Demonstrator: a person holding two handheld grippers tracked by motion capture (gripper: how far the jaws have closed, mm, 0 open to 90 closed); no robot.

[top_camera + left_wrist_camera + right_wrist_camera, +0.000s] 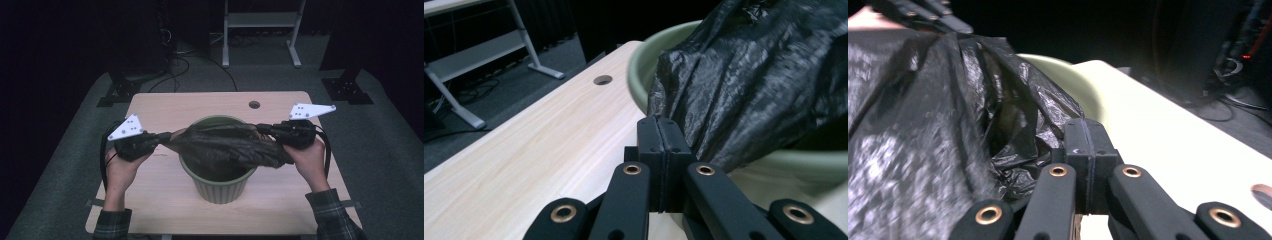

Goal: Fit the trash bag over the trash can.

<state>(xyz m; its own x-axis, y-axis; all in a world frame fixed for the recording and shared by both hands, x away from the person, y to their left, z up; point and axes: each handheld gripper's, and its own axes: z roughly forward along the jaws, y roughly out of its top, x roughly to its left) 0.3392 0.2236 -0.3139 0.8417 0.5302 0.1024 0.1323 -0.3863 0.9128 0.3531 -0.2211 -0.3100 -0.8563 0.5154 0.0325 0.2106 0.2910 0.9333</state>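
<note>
Two grippers hold a black bag stretched over a green bin.

The table (pixel 165 107) is the biggest thing, made of pale wood. The green bin (pixel 218 187) stands in the middle of it. The black bag (pixel 225 145) hangs over the top of the bin, pulled tight from side to side. The left gripper (pixel 161 138) has its jaws pressed together, pinching the bag's left edge. The right gripper (pixel 264 130) has its jaws pressed together too, pinching the right edge. The bag looks thin and slippery. I think a hard pull could rip it, or make it slip out. Then it would drop into the bin in a heap. A sideways tug could tip the bin too.
</note>
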